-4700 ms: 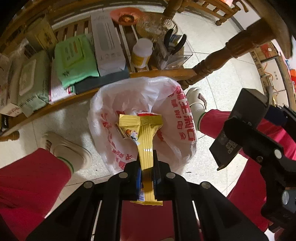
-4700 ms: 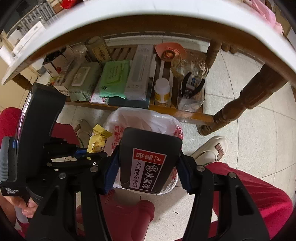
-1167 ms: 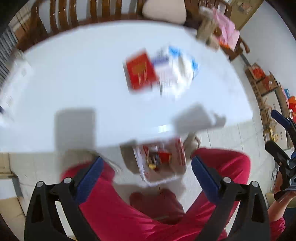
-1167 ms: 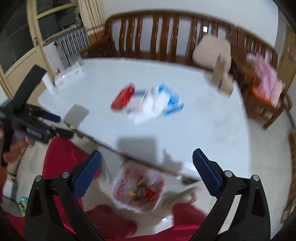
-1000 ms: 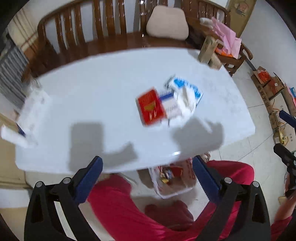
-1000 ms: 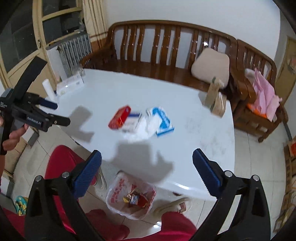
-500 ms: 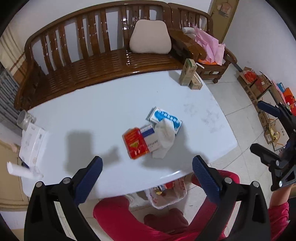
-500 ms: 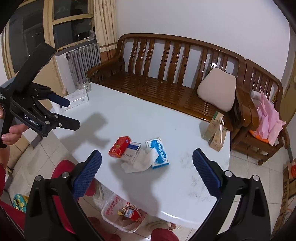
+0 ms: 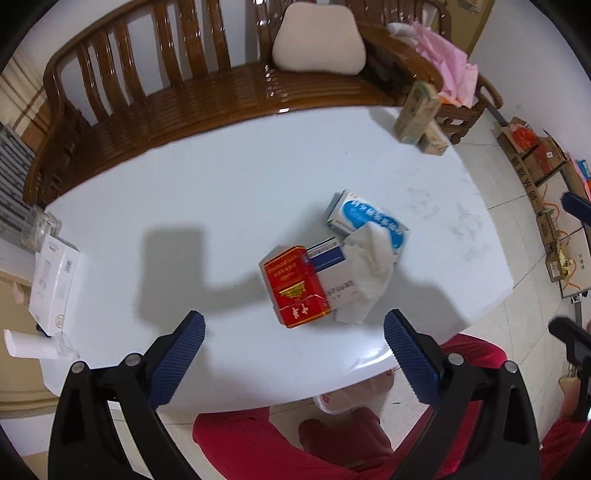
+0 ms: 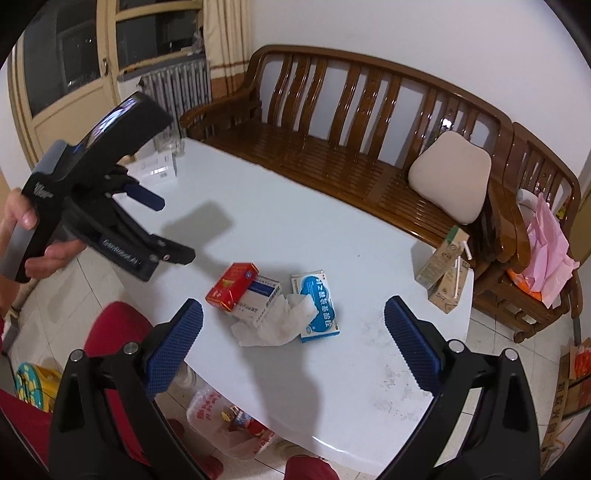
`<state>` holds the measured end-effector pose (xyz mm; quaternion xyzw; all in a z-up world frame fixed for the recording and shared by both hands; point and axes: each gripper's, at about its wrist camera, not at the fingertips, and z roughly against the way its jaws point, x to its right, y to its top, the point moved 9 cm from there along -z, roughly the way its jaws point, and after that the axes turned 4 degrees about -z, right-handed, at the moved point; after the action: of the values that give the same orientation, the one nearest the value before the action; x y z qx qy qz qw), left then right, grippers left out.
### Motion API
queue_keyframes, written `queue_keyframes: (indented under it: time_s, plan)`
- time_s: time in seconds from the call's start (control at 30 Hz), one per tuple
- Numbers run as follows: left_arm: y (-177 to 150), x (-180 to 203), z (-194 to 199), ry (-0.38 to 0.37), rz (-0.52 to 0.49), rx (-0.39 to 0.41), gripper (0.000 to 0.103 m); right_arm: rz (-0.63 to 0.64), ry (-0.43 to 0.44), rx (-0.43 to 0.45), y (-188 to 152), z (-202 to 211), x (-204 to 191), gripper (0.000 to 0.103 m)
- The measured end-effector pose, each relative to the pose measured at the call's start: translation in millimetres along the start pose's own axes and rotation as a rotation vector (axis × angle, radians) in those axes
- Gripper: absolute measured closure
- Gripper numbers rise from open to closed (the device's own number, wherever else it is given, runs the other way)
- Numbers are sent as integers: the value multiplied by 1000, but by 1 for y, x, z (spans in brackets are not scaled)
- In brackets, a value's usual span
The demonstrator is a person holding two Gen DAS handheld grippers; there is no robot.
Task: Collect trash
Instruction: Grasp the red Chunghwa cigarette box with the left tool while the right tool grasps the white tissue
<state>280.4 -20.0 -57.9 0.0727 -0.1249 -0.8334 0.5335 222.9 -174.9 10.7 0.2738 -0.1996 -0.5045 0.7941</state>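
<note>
Both raised grippers [image 9: 293,349] [image 10: 293,338] now overlook red box [image 9: 295,286].

A white desk [image 10: 332,229] stands on a pale tiled floor [image 10: 517,354], with a slatted wooden bench [image 10: 332,147] carrying a beige cushion [image 10: 448,177] behind it against a white wall [image 10: 406,33]. A radiator [image 10: 177,88] sits under a cream-framed window [image 10: 92,48], beside a striped curtain [image 10: 227,48].

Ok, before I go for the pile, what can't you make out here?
- White-and-blue box: both views, crumpled tissue covers part of it.
- Trash bag: table edge cuts it off; contents too small to name.
- Right gripper: left wrist view, frame edge clips it.
- Box print: too small.
</note>
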Motion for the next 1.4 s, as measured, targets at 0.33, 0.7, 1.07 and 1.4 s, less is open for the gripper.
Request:
queue_keyframes:
  time_s: [0.33,0.7,1.07,1.4]
  plan:
    - [4,-19,-64,-69,59,-63,8,47,48,-130,-21,-68,-15,7]
    - [-3,-23,-127,-98,83,-132,8,105,100,-295,-61,-145,-29,7]
    - [-5,-28,-161,-156,137,-166,8,142,143,-392,-84,-197,-39,7]
    - [-4,-25,-171,-189,154,-170,8,177,143,-398,-93,-215,-48,7]
